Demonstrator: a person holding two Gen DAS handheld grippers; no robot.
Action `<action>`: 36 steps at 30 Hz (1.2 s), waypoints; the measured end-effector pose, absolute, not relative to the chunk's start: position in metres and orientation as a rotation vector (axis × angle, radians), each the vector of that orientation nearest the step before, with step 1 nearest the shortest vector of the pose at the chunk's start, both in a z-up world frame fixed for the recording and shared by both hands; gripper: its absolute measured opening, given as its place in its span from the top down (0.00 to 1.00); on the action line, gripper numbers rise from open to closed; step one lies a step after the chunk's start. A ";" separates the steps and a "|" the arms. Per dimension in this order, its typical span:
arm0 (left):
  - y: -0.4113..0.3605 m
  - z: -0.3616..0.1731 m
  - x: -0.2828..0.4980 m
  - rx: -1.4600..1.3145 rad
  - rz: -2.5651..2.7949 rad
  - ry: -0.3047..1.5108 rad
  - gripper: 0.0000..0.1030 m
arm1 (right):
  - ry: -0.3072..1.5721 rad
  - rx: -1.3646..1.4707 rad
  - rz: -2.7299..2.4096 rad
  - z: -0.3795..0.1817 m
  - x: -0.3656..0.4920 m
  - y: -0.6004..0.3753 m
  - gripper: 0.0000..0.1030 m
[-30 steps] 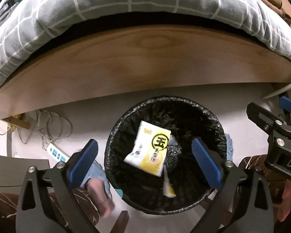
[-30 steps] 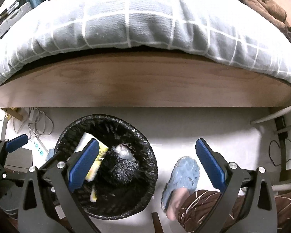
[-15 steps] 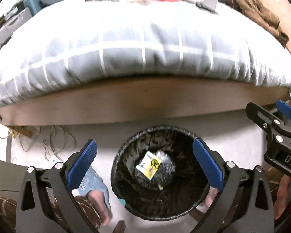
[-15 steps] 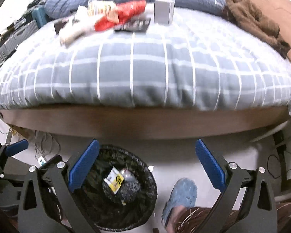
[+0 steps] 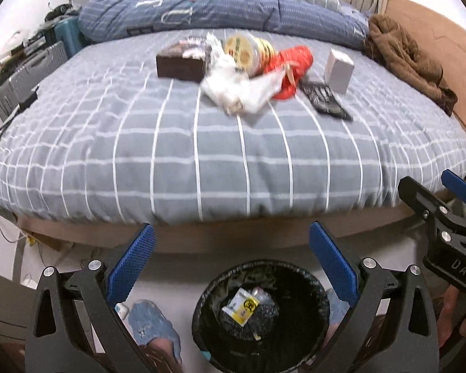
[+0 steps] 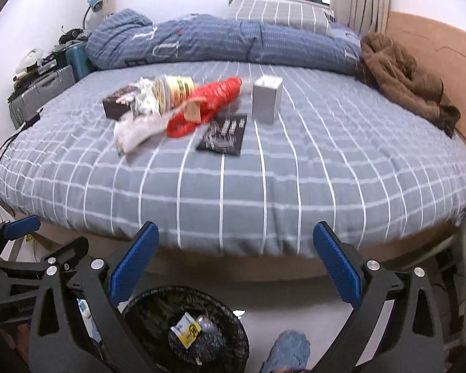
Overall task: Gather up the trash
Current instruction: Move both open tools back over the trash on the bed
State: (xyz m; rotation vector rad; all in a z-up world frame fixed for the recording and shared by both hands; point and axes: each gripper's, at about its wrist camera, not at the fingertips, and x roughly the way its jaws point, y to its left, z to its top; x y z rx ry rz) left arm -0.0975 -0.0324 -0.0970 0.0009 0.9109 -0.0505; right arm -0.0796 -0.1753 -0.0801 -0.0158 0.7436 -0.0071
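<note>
- Since a second ago both my grippers have risen and tipped up from over the bin (image 5: 261, 314); the bed (image 5: 226, 161) top, out of sight before, now fills both views.
- Left gripper (image 5: 231, 267): spread wide, nothing between its blue pads (image 5: 130, 267). It hangs above the bin's near rim.
- Right gripper (image 6: 236, 267): likewise spread wide and empty, to the right of the bin and short of the bed edge.
- Done so far, as I judge it: a yellow packet (image 5: 242, 306) lies inside the bin on top of a crumpled dark wad. It is the only piece I can count as collected.
- Left to do: a cluster of trash sits on the bed, well apart from the bin, near the rolled blue duvet (image 5: 220, 12).
- In that cluster: a dark box (image 5: 180, 63), a white plastic bag (image 5: 236, 88), a round yellow tub (image 5: 248, 51), a red wrapper (image 5: 292, 68), a flat black packet (image 5: 326, 101) and a small grey box (image 5: 338, 70).
- The bag, tub and red wrapper touch or overlap; the grey box stands upright just beside the black packet.
- Judgement: early in the task; most pieces remain. Next is a reach across the bed.
- The brown garment (image 5: 410, 62) at the far side of the bed may not be trash; cannot tell.
</note>
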 end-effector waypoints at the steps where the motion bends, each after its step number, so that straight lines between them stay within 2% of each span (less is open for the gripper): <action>1: -0.031 -0.094 -0.094 0.001 -0.046 0.901 0.06 | 0.737 -0.018 -0.005 -0.077 -0.077 -0.175 0.07; 18: -0.004 -0.059 -0.031 -0.025 0.004 0.815 0.06 | 0.671 -0.043 -0.020 -0.050 -0.017 -0.183 0.07; 36: -0.015 -0.074 0.055 0.017 -0.012 0.854 0.06 | 0.686 -0.010 -0.075 -0.055 0.083 -0.206 0.07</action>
